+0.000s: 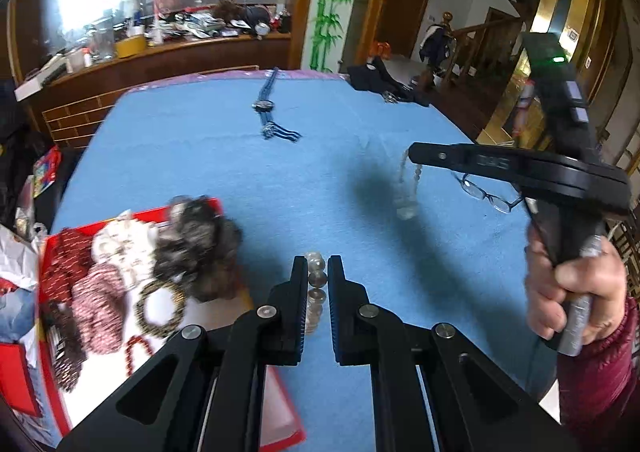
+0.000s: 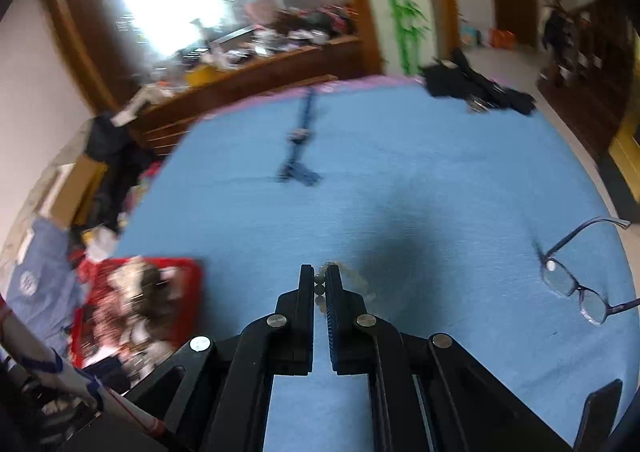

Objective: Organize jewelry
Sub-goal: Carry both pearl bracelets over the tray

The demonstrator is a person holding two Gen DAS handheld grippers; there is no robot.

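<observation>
My left gripper (image 1: 318, 272) is shut on a bracelet of large clear-grey beads (image 1: 315, 294), held above the blue cloth just right of the red tray (image 1: 188, 212). The tray holds several fabric scrunchies (image 1: 120, 240), a gold-and-black bead ring (image 1: 160, 308) and a red bead string (image 1: 136, 352). My right gripper (image 2: 319, 280) is shut on a second clear bead bracelet (image 2: 320, 290). In the left wrist view that bracelet (image 1: 406, 192) hangs from the right gripper (image 1: 416, 154), blurred, above the cloth.
A blue-strapped watch (image 1: 264, 105) and a second one (image 1: 276, 130) lie far on the blue tablecloth (image 1: 320, 172). Eyeglasses (image 2: 576, 280) lie at the right. Dark cloth (image 1: 380, 82) sits at the far right corner. A cluttered wooden counter stands behind.
</observation>
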